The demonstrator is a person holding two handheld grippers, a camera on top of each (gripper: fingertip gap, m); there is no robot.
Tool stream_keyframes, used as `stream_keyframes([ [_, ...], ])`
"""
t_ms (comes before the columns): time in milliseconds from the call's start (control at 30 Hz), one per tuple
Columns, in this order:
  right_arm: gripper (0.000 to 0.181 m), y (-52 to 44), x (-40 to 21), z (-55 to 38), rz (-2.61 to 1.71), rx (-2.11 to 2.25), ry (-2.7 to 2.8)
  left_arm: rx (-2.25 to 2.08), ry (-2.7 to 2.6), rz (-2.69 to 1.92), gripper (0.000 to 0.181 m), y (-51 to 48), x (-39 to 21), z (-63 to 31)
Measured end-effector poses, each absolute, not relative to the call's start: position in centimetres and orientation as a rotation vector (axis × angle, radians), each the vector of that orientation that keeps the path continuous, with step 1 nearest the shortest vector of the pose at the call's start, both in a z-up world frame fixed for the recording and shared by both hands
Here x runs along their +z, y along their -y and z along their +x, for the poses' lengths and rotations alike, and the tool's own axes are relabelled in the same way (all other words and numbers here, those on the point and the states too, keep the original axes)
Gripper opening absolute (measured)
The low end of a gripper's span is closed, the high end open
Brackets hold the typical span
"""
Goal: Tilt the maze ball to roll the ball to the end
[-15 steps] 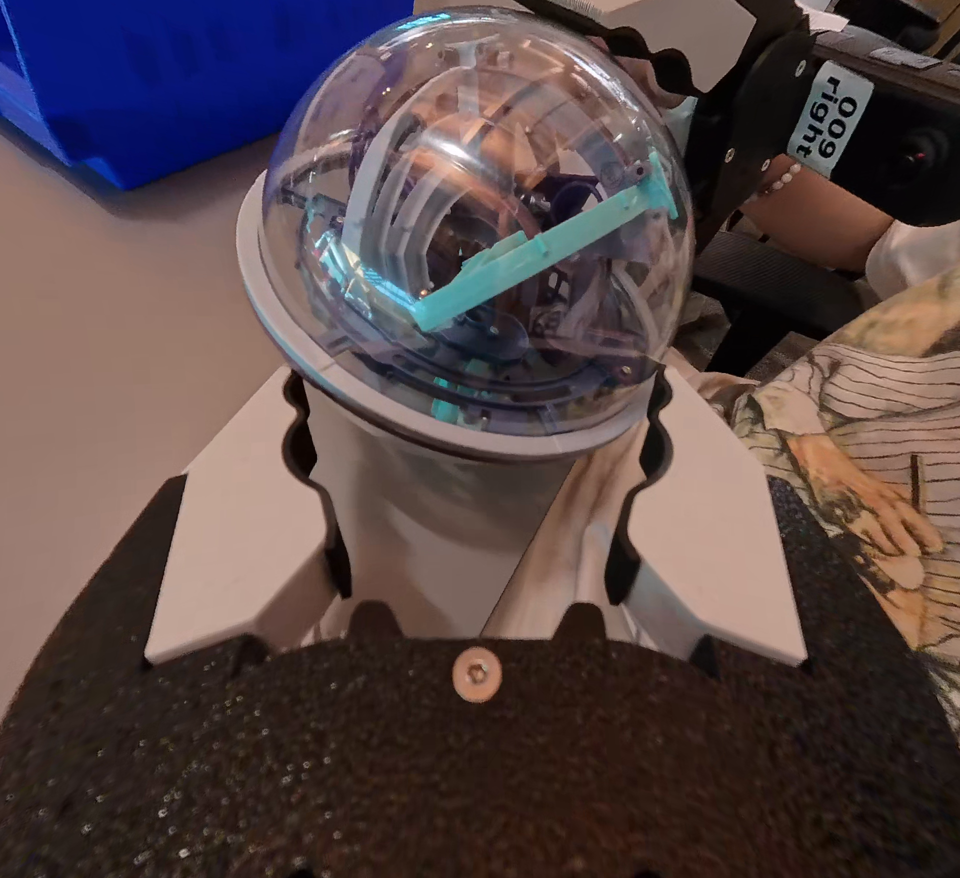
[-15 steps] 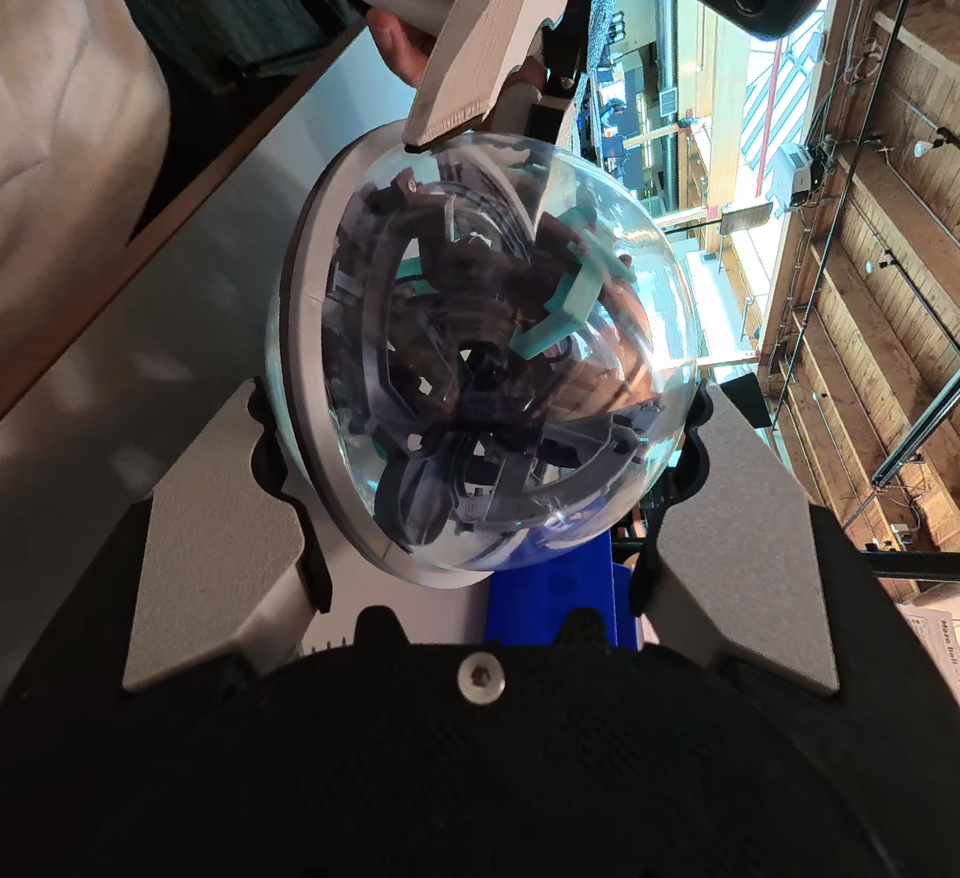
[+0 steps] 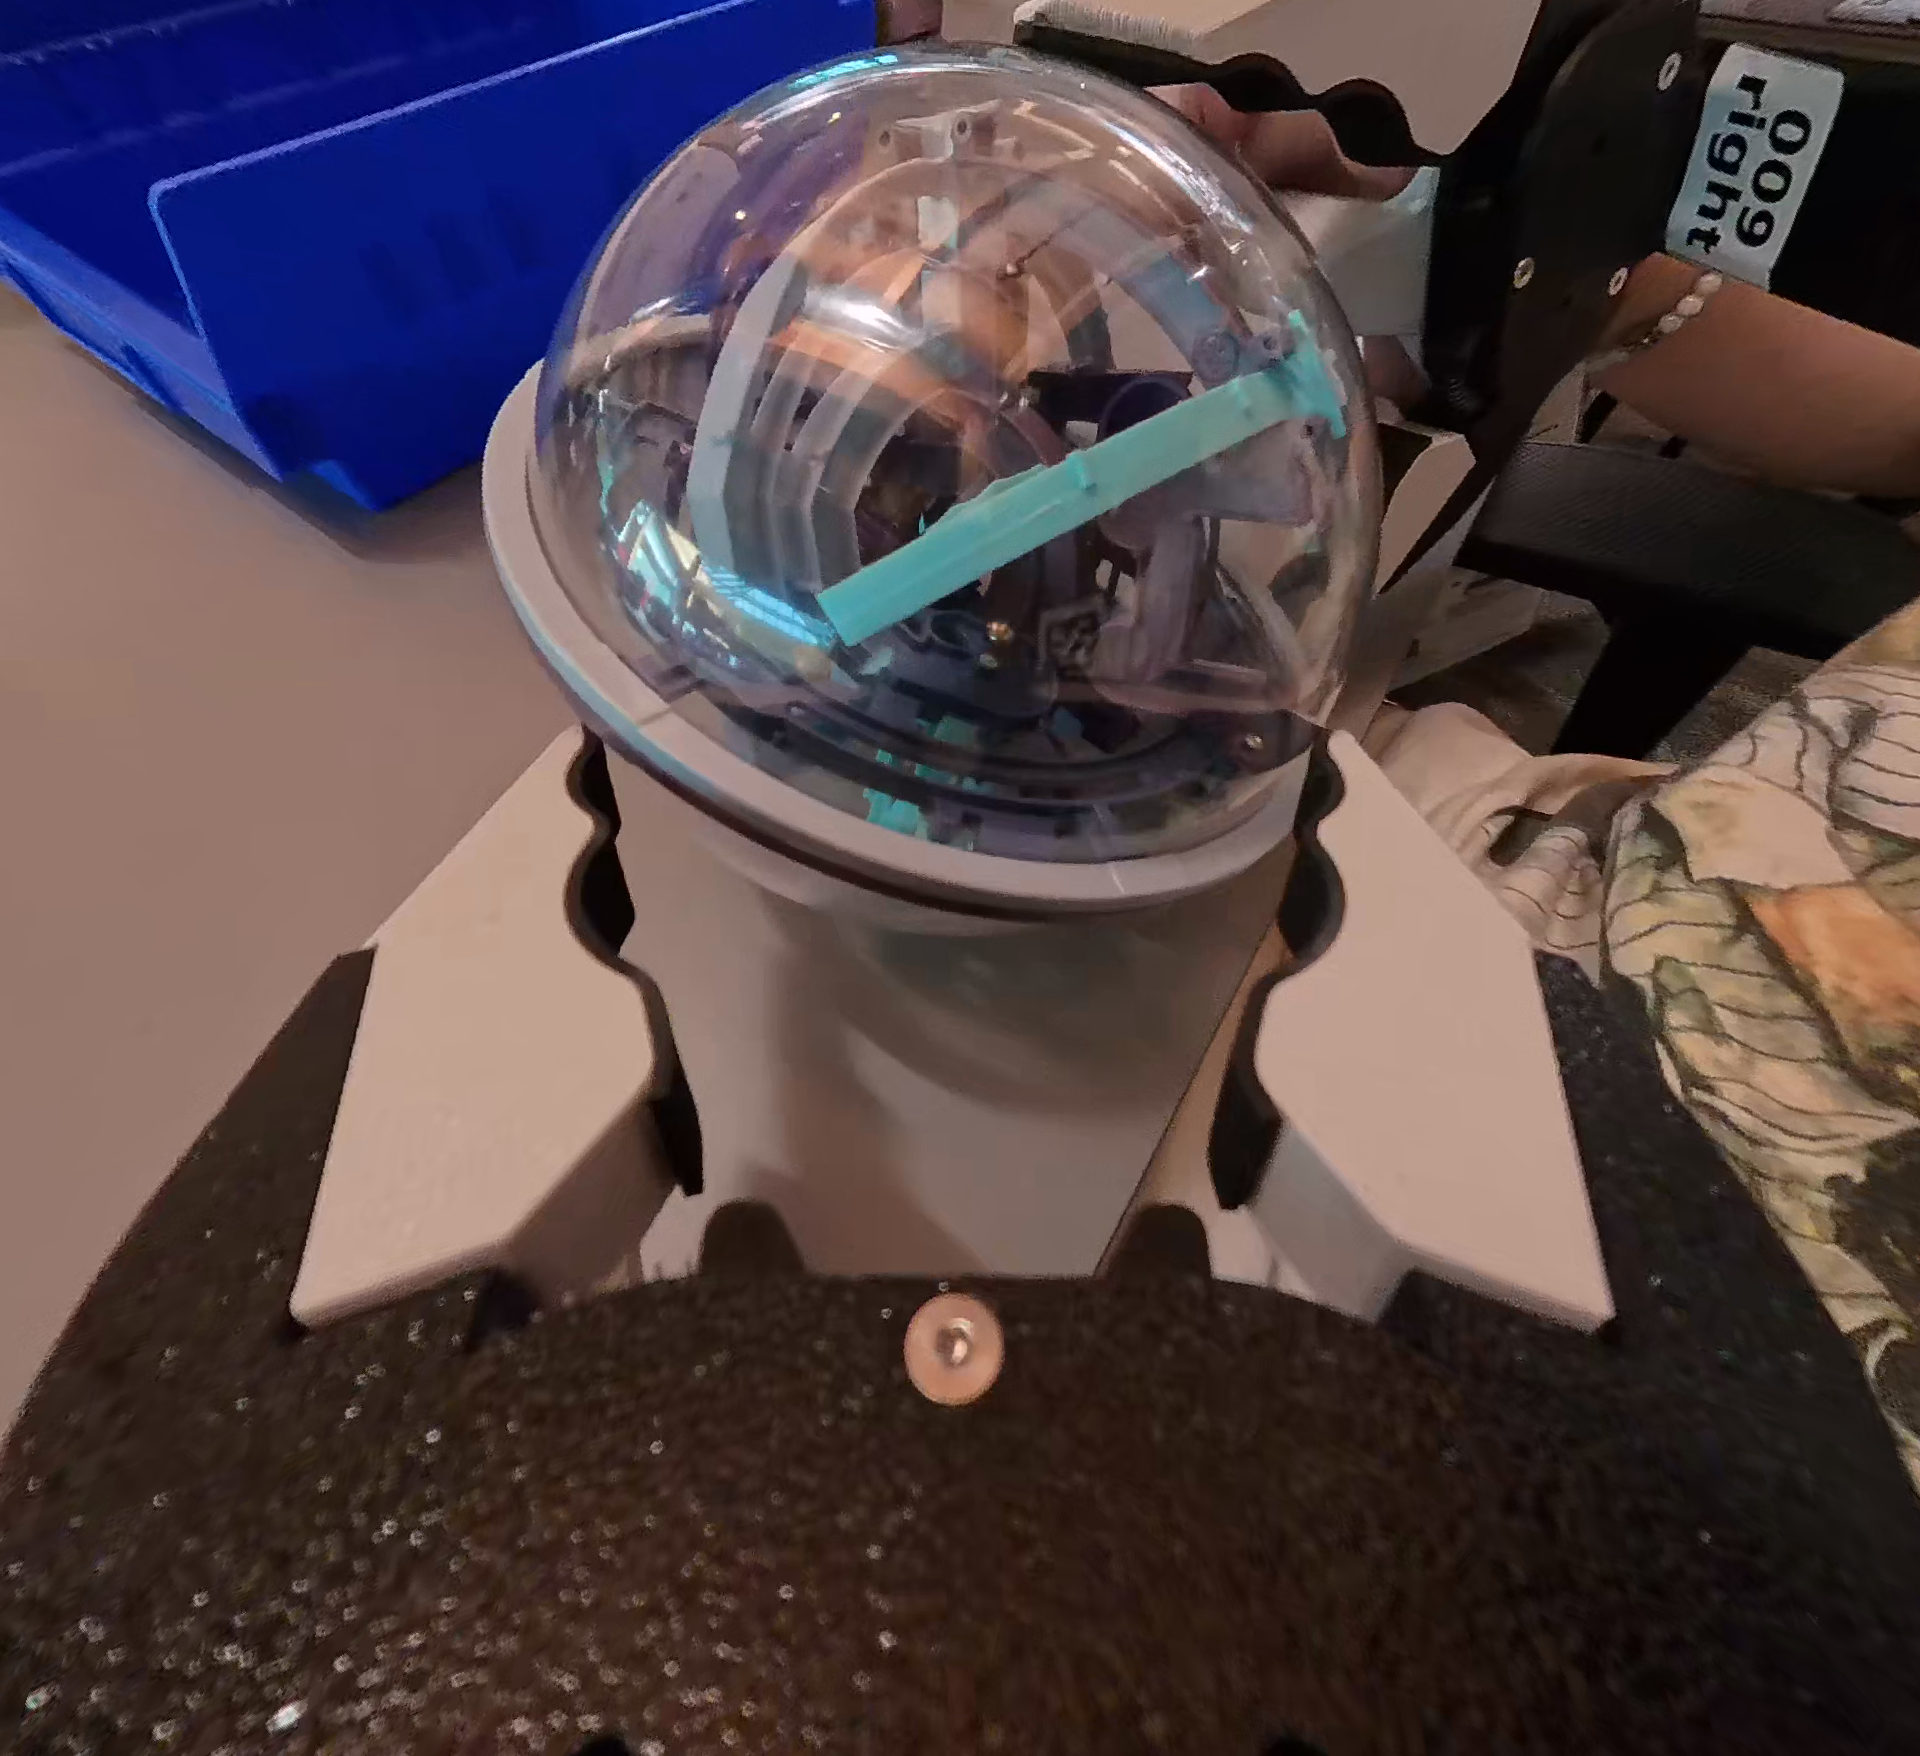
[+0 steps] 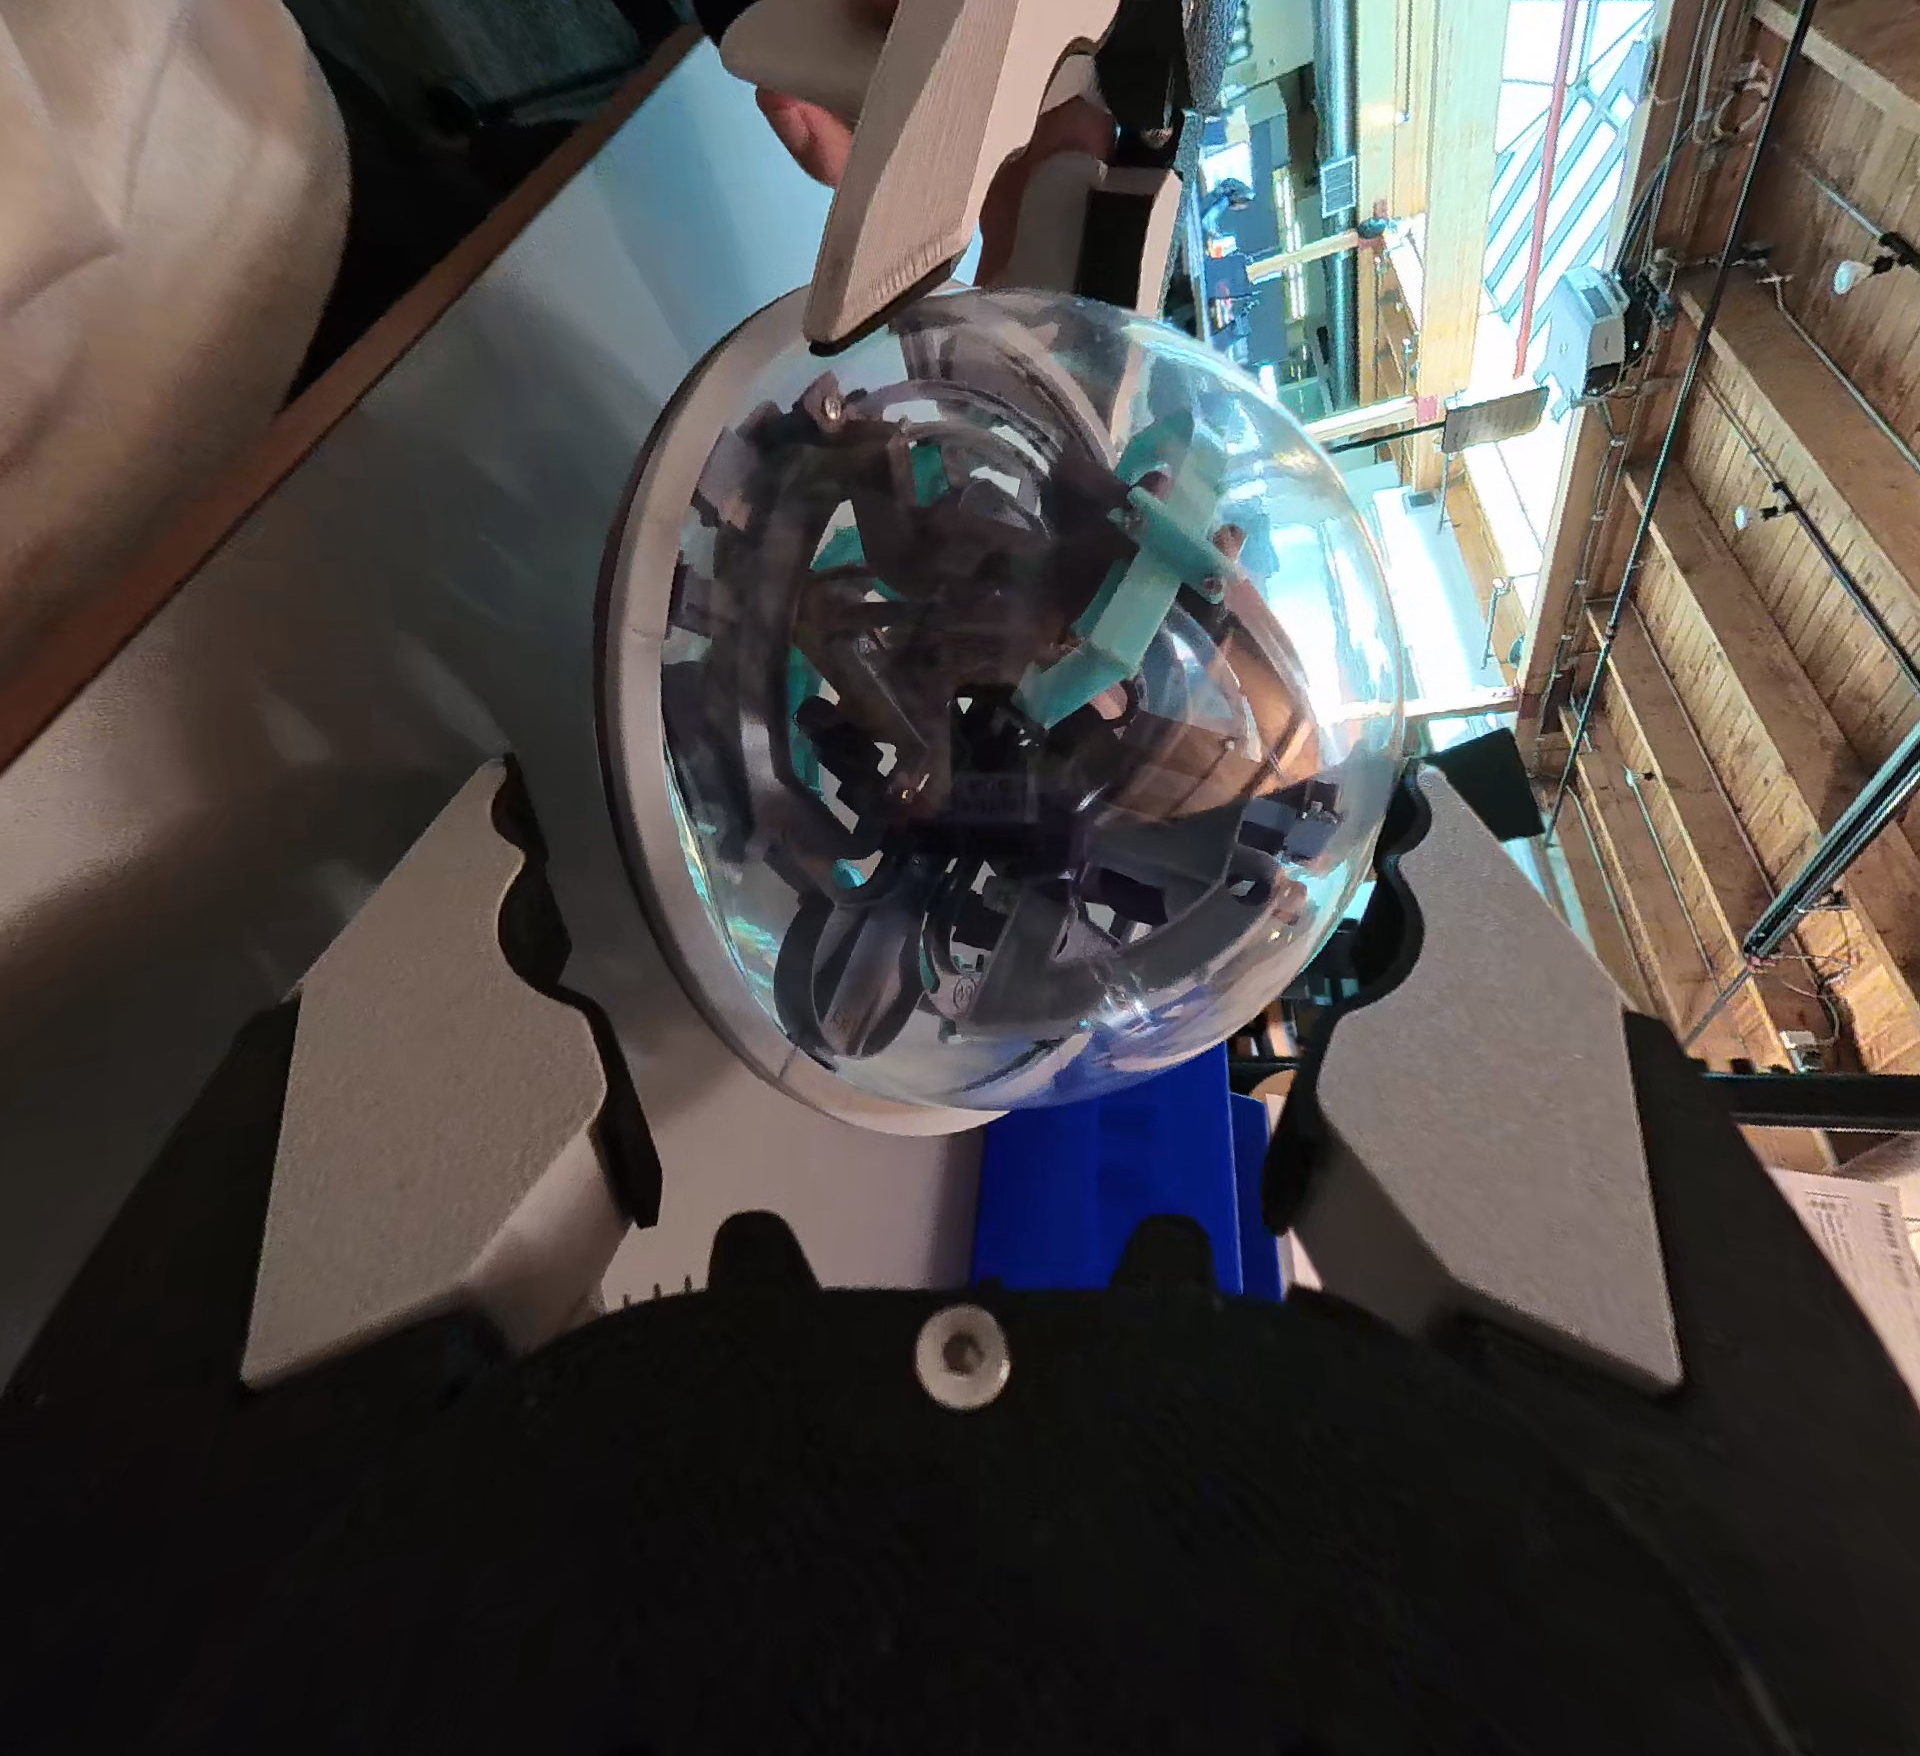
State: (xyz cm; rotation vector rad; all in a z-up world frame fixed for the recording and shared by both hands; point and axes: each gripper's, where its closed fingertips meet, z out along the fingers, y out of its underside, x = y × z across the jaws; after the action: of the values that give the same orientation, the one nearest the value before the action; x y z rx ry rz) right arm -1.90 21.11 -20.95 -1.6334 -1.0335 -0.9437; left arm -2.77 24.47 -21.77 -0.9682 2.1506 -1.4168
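Clear plastic forms the domes of the maze ball (image 3: 935, 501), a sphere with a grey ring around its middle and grey, dark and teal tracks inside. It is held up off the grey surface (image 3: 208, 667), tilted, between both grippers. The left gripper (image 3: 951, 875) is spread wide around the lower half of the maze ball, its grey fingers (image 3: 488, 1031) flanking the part beneath the ring; contact looks likely at the wavy black pads, though the exact touch is hard to make out. The right gripper (image 4: 956, 937) is likewise spread around the sphere from the other side, one finger (image 4: 1496, 1031) close against the clear dome and the other near the ring. In the left wrist view that gripper reaches in from the upper right, one finger lying over the top of the dome. The small ball within the tracks cannot be picked out. A blue bin (image 3: 364, 200) sits on the surface toward its far left part, well apart from the maze ball. Patterned fabric (image 3: 1714, 927) shows at the right, beyond the surface's near edge.
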Motion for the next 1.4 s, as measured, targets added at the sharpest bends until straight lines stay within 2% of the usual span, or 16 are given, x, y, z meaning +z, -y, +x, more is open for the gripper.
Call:
stream_keyframes([
  [233,0.146,-22.0,-20.3,-1.3,-1.618,-0.859,0.942,-1.429,-2.176,-1.045,0.124,-24.8,-21.8,-2.2],
  [767,0.146,-21.9,-20.0,1.2,-1.650,-0.679,0.733,-1.478,-2.174,-1.026,0.125,-24.7,-20.4,0.1],
  [900,0.142,-21.6,-19.9,1.9,-1.653,-0.625,0.682,-1.553,-2.141,-0.948,0.125,-24.8,-19.5,0.8],
  [1100,0.142,-21.5,-19.9,2.6,-1.658,-0.578,0.639,-1.733,-2.162,-0.848,0.135,-24.7,-18.5,0.6],
  [1267,0.142,-21.6,-20.0,3.2,-1.667,-0.564,0.620,-1.655,-2.186,-0.667,0.125,-25.5,-19.2,1.2],
  [1400,0.140,-21.9,-19.7,3.5,-1.660,-0.521,0.592,-1.525,-2.196,-0.579,0.125,-26.1,-20.3,2.4],
])
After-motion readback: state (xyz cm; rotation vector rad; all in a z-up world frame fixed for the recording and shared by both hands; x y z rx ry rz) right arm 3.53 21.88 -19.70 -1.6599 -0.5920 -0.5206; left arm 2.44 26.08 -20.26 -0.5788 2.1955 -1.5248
